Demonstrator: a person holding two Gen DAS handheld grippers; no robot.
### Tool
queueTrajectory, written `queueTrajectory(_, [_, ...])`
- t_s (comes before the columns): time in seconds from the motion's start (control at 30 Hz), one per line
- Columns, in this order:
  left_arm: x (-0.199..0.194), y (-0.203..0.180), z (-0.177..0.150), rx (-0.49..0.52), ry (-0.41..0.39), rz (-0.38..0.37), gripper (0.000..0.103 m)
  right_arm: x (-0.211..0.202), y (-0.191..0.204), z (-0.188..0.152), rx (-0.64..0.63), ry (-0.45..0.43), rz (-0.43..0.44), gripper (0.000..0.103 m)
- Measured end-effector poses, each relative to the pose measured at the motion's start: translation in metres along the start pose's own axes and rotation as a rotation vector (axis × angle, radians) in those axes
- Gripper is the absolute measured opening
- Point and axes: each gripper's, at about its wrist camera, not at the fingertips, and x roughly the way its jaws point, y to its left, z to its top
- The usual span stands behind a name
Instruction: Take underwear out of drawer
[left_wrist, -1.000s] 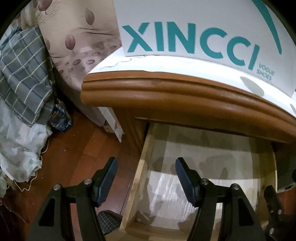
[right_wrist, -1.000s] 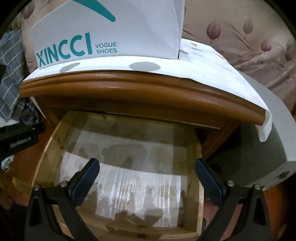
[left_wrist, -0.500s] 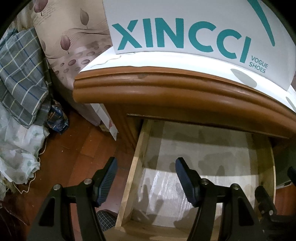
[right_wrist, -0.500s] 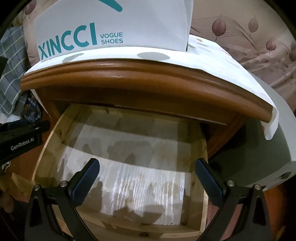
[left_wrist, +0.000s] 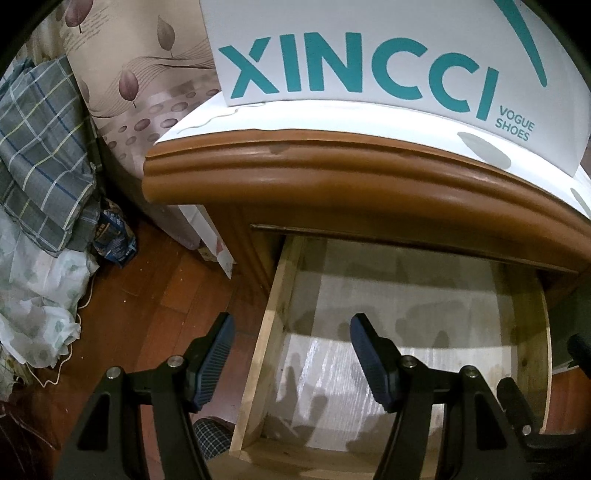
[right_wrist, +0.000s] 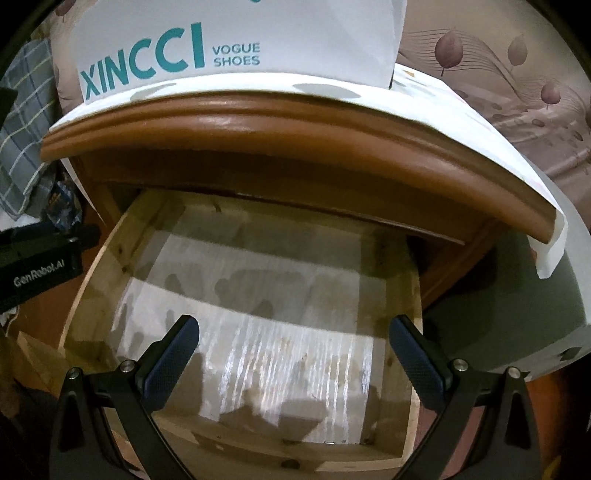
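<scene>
The pale wooden drawer of a brown nightstand is pulled out, and it also shows in the right wrist view. Its lined floor holds nothing that I can see; no underwear shows in either view. My left gripper is open and empty, straddling the drawer's left wall from above. My right gripper is open wide and empty above the drawer's front half. The left gripper's body shows at the left edge of the right wrist view.
A white XINCCI shoe box stands on the nightstand top over white paper. Plaid cloth and white bedding lie left on the wood floor. A grey-white box sits right of the drawer.
Both grippers have drawn back and risen slightly, so more of the drawer and nightstand shows. Both stay open and empty.
</scene>
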Motion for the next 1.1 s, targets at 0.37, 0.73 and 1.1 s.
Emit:
queueTrajectory(0.37, [0.0023, -0.001, 0.0015, -0.002, 0.004, -0.002, 0.067, 0.0001, 0.0001, -0.0007, 0.005, 0.001, -0.001, 0.101])
queueTrajectory(0.73, [0.0029, -0.0004, 0.0021, -0.003, 0.003, -0.002, 0.067, 0.0007, 0.0004, -0.0006, 0.005, 0.007, 0.003, 0.101])
queueTrajectory(1.1, [0.0016, 0.0, 0.0013, -0.016, 0.0, -0.027, 0.067, 0.0012, 0.0002, -0.0008, 0.006, 0.009, 0.004, 0.101])
